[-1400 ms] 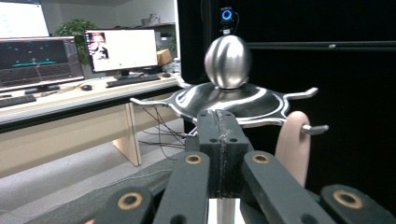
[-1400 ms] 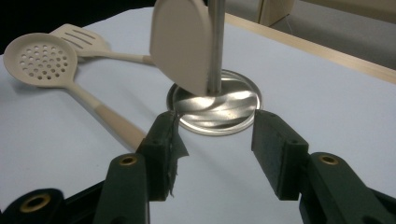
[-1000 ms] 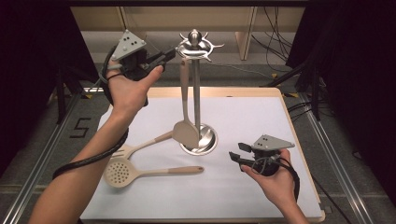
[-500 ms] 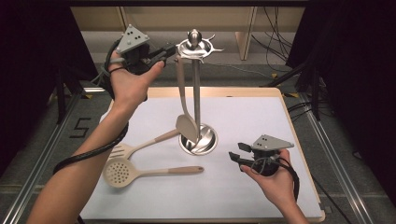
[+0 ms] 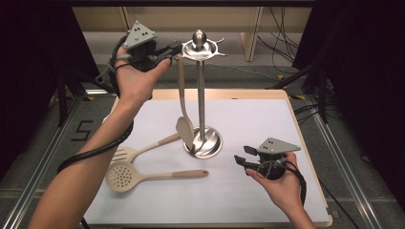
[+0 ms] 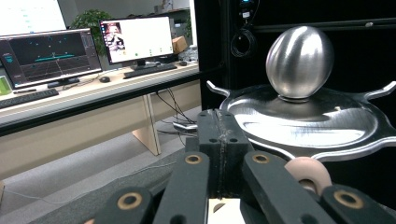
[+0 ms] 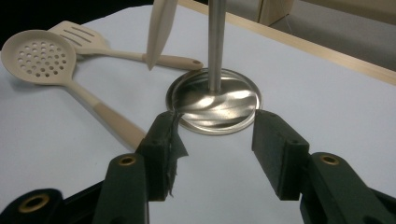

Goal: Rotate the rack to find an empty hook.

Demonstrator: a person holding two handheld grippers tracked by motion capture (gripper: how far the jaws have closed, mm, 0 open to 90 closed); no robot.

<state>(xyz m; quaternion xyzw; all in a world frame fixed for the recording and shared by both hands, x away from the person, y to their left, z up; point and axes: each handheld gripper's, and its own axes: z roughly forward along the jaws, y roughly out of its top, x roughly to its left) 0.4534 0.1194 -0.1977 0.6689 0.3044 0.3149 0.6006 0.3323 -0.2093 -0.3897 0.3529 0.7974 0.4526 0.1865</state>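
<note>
Polished steel stand (image 5: 199,100) – egg-shaped knob, scalloped hook plate, thin post, round dished base on the white tabletop (image 5: 248,119). A smooth beige spoon (image 5: 184,126) is hung bowl-down beside the post, its handle end gripped at the plate rim by the left claw (image 5: 173,49), jaws clamped tight (looped handle tip is seen by the pads in the left gripper view). A perforated skimmer (image 5: 123,175) and slotted turner (image 5: 125,153) are laid flat left of the base. Right claw (image 5: 242,158) – spread wide, nothing held, near the base.
</note>
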